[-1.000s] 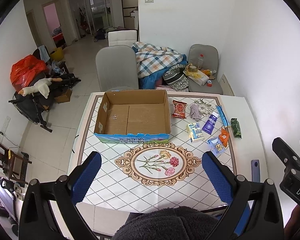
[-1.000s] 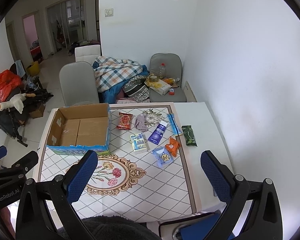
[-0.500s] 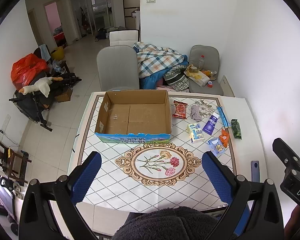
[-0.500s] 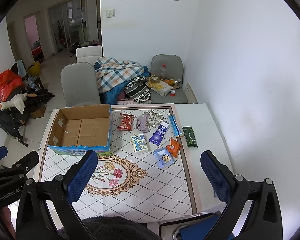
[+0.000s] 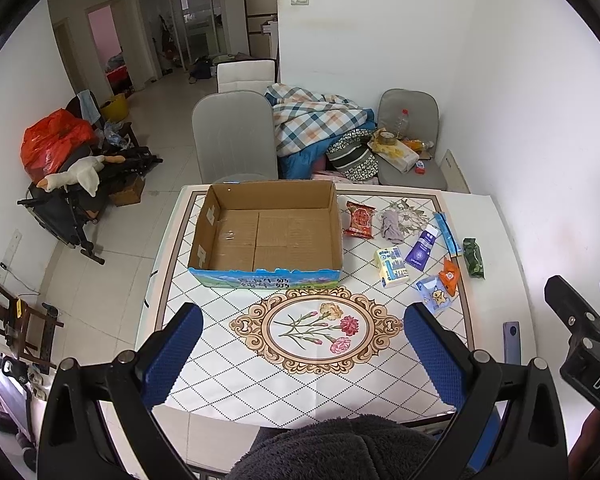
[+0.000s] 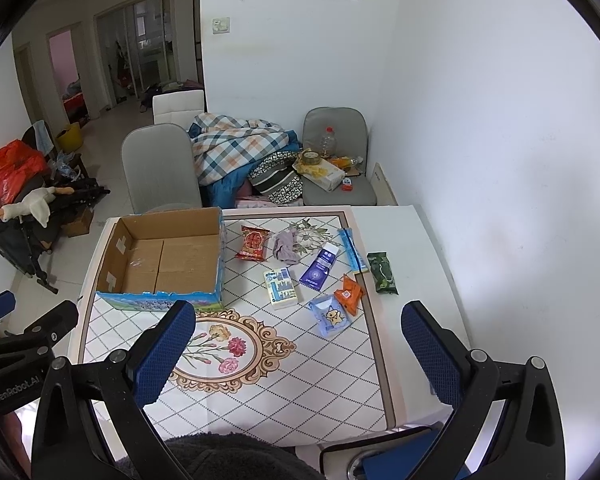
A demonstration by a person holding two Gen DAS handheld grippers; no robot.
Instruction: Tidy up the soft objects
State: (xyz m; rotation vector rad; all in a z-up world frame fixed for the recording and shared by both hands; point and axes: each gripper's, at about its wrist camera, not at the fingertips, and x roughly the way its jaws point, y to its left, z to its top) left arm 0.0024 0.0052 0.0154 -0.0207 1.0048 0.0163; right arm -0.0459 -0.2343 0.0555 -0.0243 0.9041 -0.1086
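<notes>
**Spotter:** Where are you?

**Operator:** Both tools hang high above the table [image 5: 204, 364], nothing in hand. My left gripper [image 5: 302, 354] has its jaws spread wide and bare; the right gripper [image 6: 298, 354] is the same, released, with only tablecloth between the pads.

**Spotter:** And the goods?

**Operator:** The cardboard box [image 5: 266, 236] sits open on the far left of the table, and I see nothing inside it. To its right lies the scatter: a red snack packet [image 6: 253, 243] just beside the box wall, a crumpled mauve cloth [image 6: 285, 245] next to it, a tissue pack [image 6: 281, 288], a purple tube [image 6: 320, 268], a long blue sachet [image 6: 352, 255], an orange sachet [image 6: 349, 293], a clear blue pouch [image 6: 329, 316] and a green packet [image 6: 382, 273] nearest the edge.

**Spotter:** What worries you?

**Operator:** Crowding, mostly. The orange sachet touches the blue pouch, so wide jaws coming down there could pinch both or flick one aside. The green packet lies on the bare border near the table's edge, and a glancing finger might push it off. Flat sachets give little to bite on; I judge the pads may skate over them. The cloth could snag and drag its neighbours. And a low carry might clip the box wall.
</notes>
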